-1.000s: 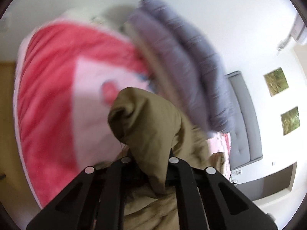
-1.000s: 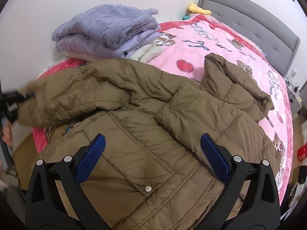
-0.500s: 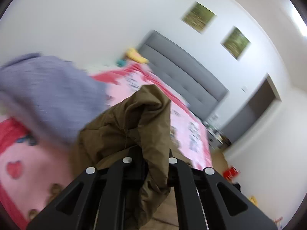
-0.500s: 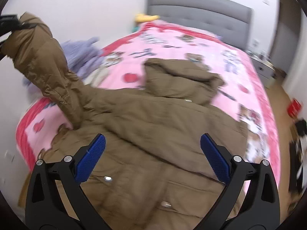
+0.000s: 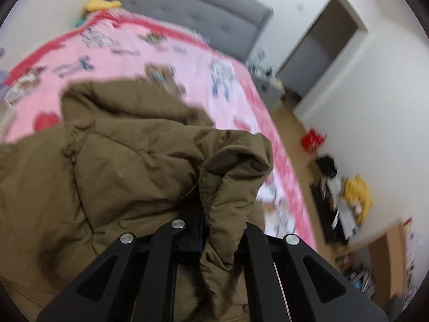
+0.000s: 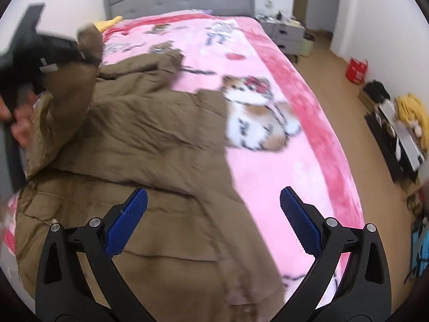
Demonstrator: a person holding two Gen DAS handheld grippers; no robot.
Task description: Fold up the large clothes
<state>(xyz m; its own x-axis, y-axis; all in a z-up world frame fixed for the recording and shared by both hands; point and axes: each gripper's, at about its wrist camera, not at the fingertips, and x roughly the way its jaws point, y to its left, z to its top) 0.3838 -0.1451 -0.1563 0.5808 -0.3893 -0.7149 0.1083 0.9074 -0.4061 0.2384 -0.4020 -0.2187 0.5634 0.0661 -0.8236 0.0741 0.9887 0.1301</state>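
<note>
An olive-brown puffer jacket lies spread on the pink bed blanket. My left gripper is shut on the jacket's sleeve cuff and holds it raised over the jacket body. In the right wrist view that gripper shows at the upper left with the sleeve hanging from it. My right gripper is open and empty, its blue pads above the jacket's lower edge near the bed's front.
A grey headboard stands at the far end of the bed. A yellow toy lies near it. A nightstand, a red bag and clutter with a yellow plush line the wooden floor on the right.
My left gripper has swung the held sleeve from the left side toward the middle over the jacket body. My right gripper's view has shifted right along the bed, still open.
</note>
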